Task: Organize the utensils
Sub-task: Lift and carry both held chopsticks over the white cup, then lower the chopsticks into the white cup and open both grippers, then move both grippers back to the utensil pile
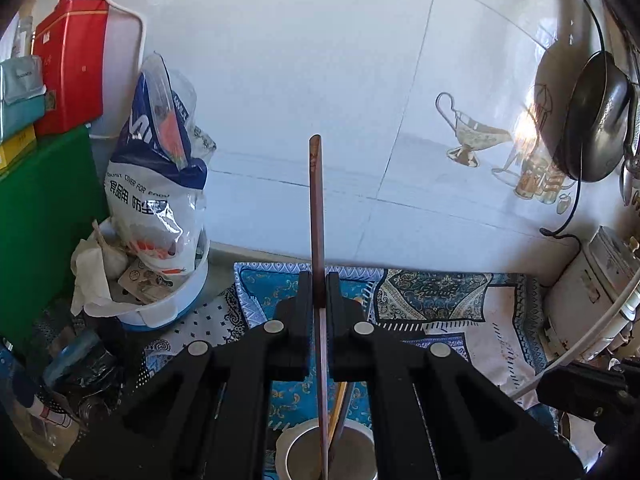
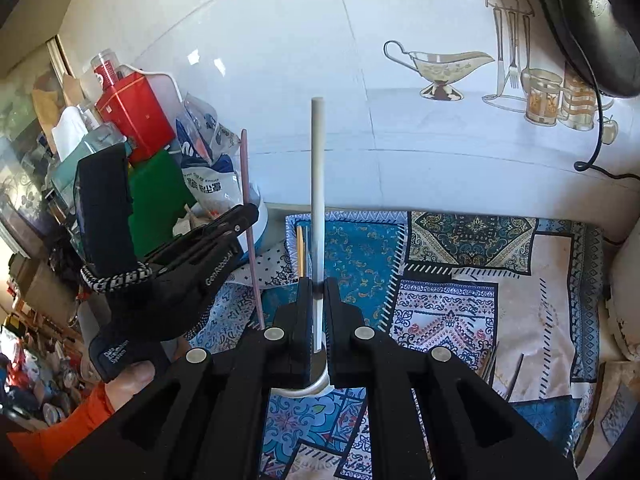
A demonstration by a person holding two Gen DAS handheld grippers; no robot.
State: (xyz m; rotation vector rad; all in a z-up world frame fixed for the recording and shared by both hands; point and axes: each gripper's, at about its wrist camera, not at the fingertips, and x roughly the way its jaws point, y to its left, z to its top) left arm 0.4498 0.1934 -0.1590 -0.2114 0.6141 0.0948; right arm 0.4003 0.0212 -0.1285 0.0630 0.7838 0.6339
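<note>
Brown chopstick [image 1: 316, 216] clamped in left gripper [image 1: 319, 292], tip over cup [image 1: 326, 454]; white chopstick [image 2: 318, 184] clamped in right gripper [image 2: 318, 300]; neither dropped in yet.

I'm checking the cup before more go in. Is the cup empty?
Not empty. In the left wrist view the cup already holds two chopsticks, and the brown chopstick clamped in the left gripper reaches down into it.

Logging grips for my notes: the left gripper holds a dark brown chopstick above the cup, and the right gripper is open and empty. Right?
Not quite. The right gripper is shut on a white chopstick, as the right wrist view shows. The left gripper does hold the dark brown chopstick above the cup.
</note>
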